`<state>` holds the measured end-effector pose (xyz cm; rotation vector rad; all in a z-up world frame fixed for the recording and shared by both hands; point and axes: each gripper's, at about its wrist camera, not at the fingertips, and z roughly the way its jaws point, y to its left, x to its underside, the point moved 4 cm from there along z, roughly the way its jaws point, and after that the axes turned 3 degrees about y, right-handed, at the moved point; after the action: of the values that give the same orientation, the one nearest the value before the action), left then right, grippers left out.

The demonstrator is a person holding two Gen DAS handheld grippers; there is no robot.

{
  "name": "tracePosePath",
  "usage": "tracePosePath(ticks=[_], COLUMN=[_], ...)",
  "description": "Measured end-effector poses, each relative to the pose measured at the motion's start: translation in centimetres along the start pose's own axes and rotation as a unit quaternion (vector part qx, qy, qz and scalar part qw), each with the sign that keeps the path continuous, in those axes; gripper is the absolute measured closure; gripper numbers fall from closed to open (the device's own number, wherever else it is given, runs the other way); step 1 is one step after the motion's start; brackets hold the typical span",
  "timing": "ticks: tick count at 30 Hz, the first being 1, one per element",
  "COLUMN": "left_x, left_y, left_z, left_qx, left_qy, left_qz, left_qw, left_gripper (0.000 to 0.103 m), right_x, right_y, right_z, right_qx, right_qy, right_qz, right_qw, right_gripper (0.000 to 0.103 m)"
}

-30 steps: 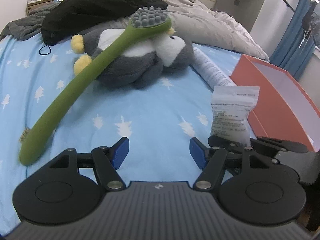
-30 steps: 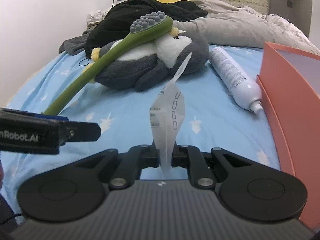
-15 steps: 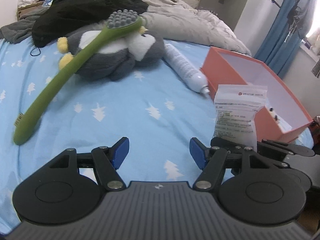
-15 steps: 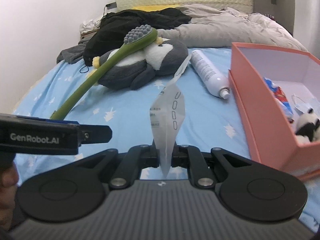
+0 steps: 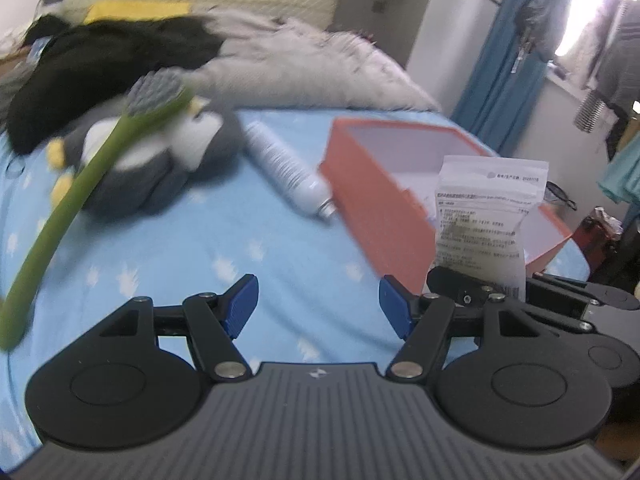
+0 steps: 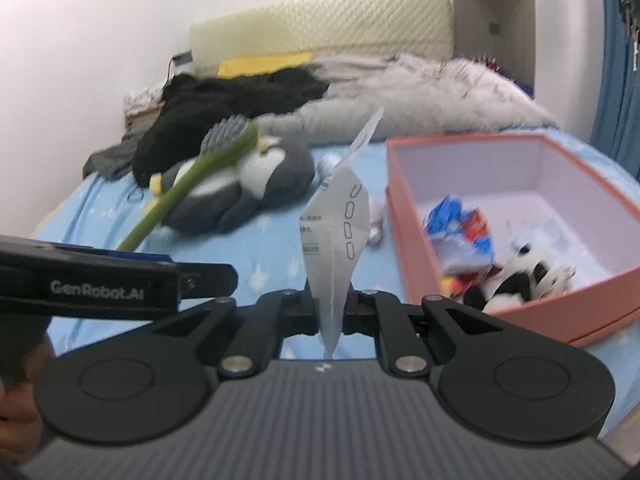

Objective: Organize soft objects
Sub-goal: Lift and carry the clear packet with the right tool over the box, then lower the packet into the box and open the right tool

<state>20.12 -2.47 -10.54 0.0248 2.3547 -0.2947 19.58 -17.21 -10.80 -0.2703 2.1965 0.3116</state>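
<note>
Our right gripper (image 6: 331,312) clamps the white packet (image 6: 338,240) upright; our left gripper (image 5: 318,306) stands apart, empty. Orange box (image 6: 404,216) just right; penguin plush (image 6: 256,184) beyond.

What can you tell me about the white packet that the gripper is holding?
The packet is a thin, flat pouch that looks like soft plastic, whitish and partly see-through, with small dark print and a round hang hole near its top. It stands upright, pinched by its bottom edge in the shut right gripper, which alone touches it. It hangs in the air above the blue bedsheet, to the left of the orange box.
</note>
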Motion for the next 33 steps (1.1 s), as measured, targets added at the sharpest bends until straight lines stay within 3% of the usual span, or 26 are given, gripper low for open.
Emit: tracePosePath(ticks=[9, 15, 23, 26, 29, 33], left_x=[-4.1, -6.9, -9.9, -10.6, -10.8, -11.1], left_y=[-3.3, -5.4, -8.7, -9.8, -10.4, -10.5], left_z=[0.2, -0.3, 1.3, 3.5, 5.2, 8.3], left_qx=[0.038, 0.048, 0.075, 0.089, 0.08, 0.074], left_qy=[-0.017, -0.042, -0.046, -0.028, -0.029, -0.002], left_qz=[0.012, 0.027, 0.043, 0.044, 0.049, 0.05], left_qw=[0.9991, 0.9976, 0.9952, 0.9947, 0.9952, 0.996], left_gripper=[0.031, 0.031, 0.031, 0.031, 0.031, 0.031], right_x=[-3.7, -5.6, -8.2, -9.0, -9.4, -9.1], right_y=[-3.0, -5.3, -8.5, -10.4, -12.6, -14.7], right_z=[-2.6, -4.0, -4.8, -3.9, -2.7, -0.9], right_qx=[0.024, 0.027, 0.066, 0.08, 0.094, 0.106], right_qy=[-0.051, -0.065, -0.086, -0.076, -0.058, -0.025], right_qz=[0.009, 0.031, 0.03, 0.039, 0.056, 0.063], right_qw=[0.998, 0.997, 0.994, 0.993, 0.992, 0.992], right_gripper=[0.092, 0.092, 0.092, 0.092, 0.092, 0.091])
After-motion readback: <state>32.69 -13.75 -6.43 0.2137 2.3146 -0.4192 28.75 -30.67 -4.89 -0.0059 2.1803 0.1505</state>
